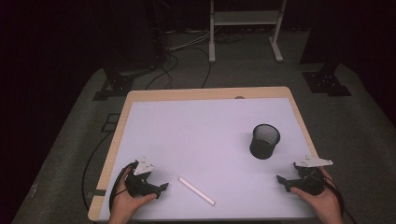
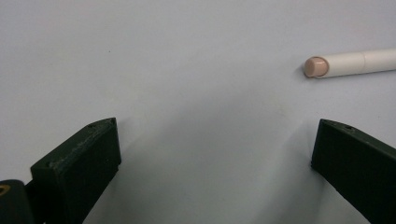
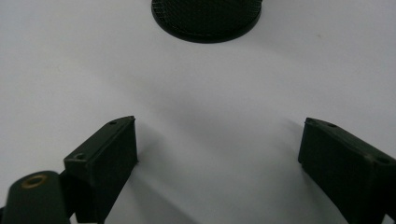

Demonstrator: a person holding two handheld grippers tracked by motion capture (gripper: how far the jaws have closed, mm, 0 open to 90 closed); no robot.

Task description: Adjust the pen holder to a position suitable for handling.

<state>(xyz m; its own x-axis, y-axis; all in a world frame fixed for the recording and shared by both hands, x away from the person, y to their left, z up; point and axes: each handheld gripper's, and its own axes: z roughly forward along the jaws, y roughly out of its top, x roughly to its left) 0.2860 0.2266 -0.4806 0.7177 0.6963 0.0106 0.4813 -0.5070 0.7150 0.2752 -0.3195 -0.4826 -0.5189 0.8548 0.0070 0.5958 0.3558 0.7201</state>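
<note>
Left gripper view: white pen [image 2: 350,64] lies beyond the open left claw [image 2: 212,154], off to its right.

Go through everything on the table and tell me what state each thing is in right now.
Pen: lying flat on the table, capped, untouched.
Mesh cup: upright, looks empty.
Left hand-held gripper: jaws open, holding nothing, near the pen's end.
Right hand-held gripper: jaws open, holding nothing, facing the cup.
</note>
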